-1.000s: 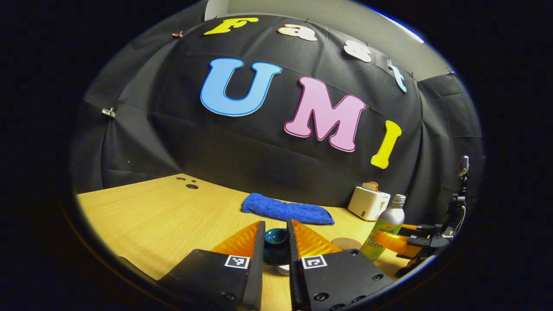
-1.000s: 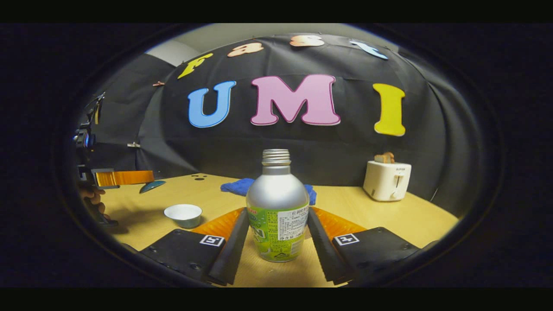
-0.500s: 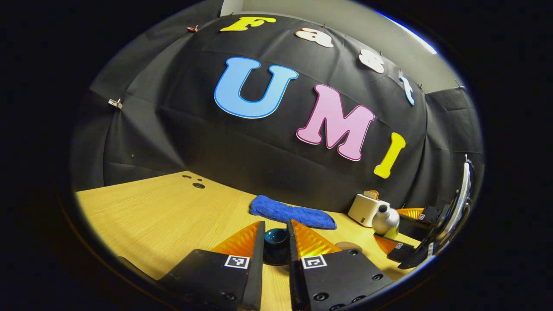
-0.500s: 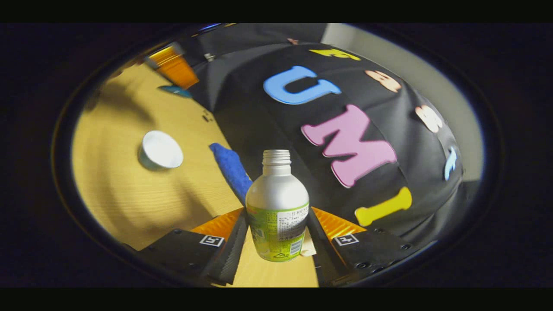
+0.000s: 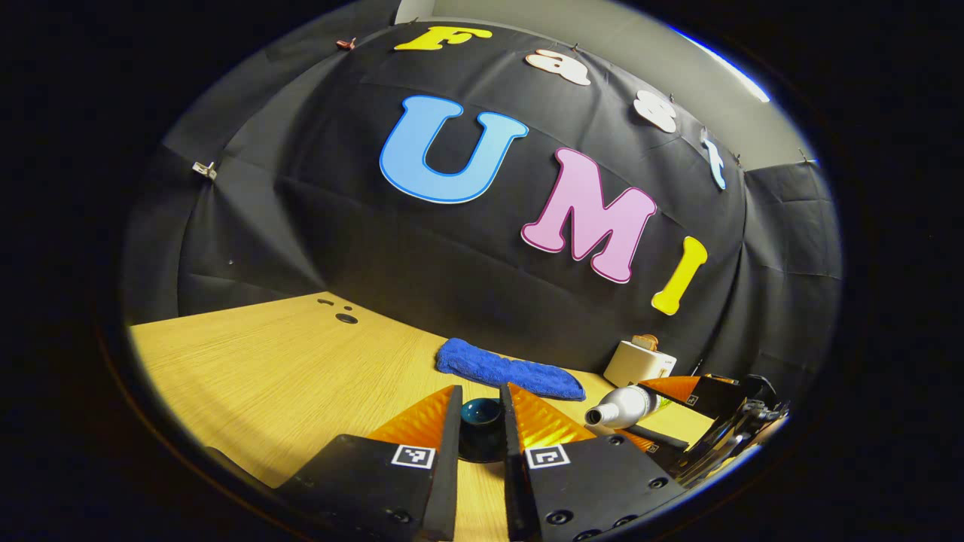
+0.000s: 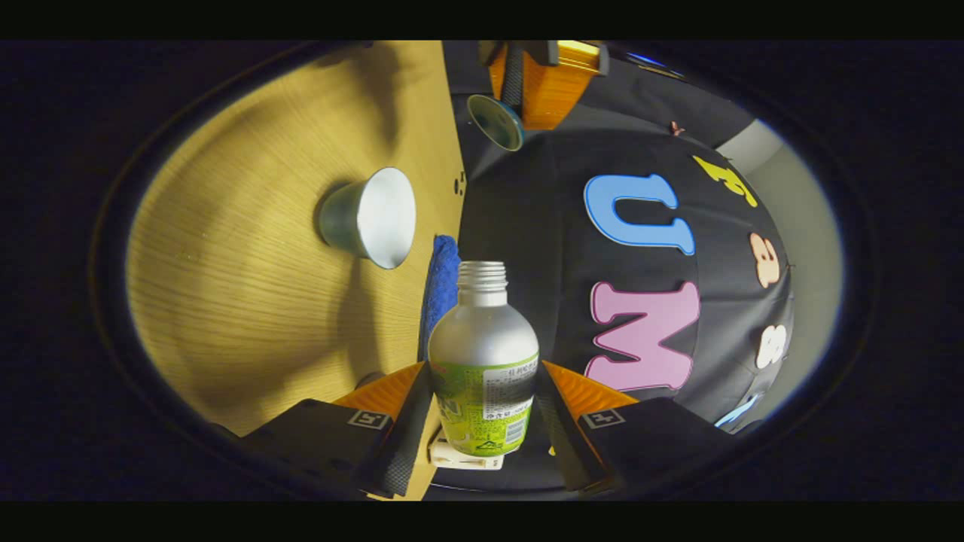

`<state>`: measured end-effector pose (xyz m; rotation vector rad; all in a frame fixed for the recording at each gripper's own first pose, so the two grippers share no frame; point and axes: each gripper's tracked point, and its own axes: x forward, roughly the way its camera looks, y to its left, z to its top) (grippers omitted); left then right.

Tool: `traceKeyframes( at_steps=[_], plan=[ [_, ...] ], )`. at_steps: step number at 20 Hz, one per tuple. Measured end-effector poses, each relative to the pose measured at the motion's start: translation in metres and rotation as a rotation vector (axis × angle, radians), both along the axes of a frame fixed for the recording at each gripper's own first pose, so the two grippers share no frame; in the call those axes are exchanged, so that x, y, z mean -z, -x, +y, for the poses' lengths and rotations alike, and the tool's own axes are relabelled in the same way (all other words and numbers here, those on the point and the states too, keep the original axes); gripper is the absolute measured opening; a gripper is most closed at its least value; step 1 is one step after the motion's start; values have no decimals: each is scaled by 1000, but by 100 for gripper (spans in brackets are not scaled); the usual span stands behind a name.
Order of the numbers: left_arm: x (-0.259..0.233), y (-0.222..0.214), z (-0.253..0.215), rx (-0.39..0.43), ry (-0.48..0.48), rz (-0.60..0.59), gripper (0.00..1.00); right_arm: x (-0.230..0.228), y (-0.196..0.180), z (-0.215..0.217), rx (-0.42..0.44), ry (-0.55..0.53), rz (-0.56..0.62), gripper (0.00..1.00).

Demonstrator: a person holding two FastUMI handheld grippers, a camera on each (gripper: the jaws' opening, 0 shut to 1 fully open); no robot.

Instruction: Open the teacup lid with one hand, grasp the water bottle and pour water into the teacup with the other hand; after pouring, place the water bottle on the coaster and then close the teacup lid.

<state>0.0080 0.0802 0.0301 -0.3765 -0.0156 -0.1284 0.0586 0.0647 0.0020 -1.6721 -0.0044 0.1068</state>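
Observation:
My left gripper (image 5: 480, 399) is shut on the dark teal teacup lid (image 5: 480, 425) and holds it above the wooden table (image 5: 286, 369). To its right the silver water bottle (image 5: 621, 408) lies tipped nearly level, its open mouth pointing left, with my right gripper (image 5: 657, 414) shut on it. In the right gripper view the bottle (image 6: 482, 339) sits between my right gripper's (image 6: 483, 369) fingers and the scene is rolled a quarter turn. The uncovered white-lined teacup (image 6: 373, 218) stands on the table up and left of the bottle's mouth. Beyond it my left gripper (image 6: 527, 86) holds the lid (image 6: 495, 122).
A blue towel (image 5: 510, 370) lies along the back of the table by the black cloth wall. A white toaster (image 5: 639, 363) stands at the back right, behind the bottle. Bare tabletop (image 6: 248, 286) surrounds the teacup.
My right gripper has lifted the bottle off the table and rolled it from upright to nearly level, toward the teacup. My left gripper has stayed put with the lid.

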Motion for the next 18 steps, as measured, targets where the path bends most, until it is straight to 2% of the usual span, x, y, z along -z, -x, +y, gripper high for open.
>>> traceKeyframes(
  at_steps=[5,18],
  plan=[
    [0,-1,0,2,6,5,29,2,-4,5,-38,121,-9,76],
    [6,-2,-2,10,13,23,29,-12,-9,18,-126,346,-51,76]
  ],
)
